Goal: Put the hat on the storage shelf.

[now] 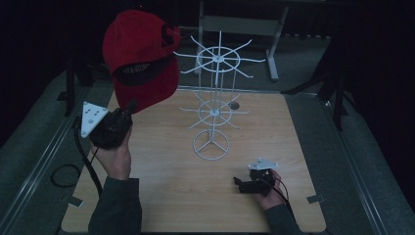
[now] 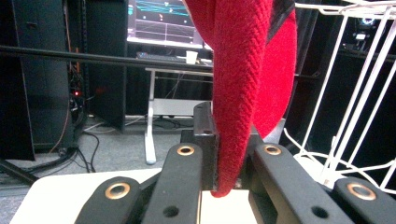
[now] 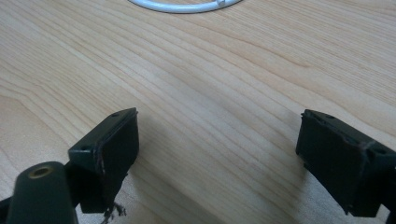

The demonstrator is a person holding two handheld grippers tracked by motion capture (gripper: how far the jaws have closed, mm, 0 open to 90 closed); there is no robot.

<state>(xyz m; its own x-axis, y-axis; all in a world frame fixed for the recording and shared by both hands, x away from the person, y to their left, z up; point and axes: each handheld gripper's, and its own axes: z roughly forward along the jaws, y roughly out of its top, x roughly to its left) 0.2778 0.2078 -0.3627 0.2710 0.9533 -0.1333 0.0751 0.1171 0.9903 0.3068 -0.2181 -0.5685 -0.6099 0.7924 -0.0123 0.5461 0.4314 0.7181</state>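
A red cap [image 1: 142, 58] is held up in the air at the left, its brim pinched in my left gripper [image 1: 128, 108]. In the left gripper view the red fabric [image 2: 243, 93] hangs between the two black jaws, which are shut on it. A white wire rack [image 1: 215, 93] with two tiers of spokes stands at the table's middle, to the right of the cap. My right gripper [image 1: 238, 182] rests low on the wooden table [image 1: 161, 191] in front of the rack's round base, open with nothing between its fingers [image 3: 112, 154].
The rack's ring base [image 3: 187, 5] lies just ahead of the right gripper. A grey desk frame [image 1: 244, 24] stands behind the table. Grey mats flank the table on both sides. A lit monitor [image 2: 163, 21] sits far off.
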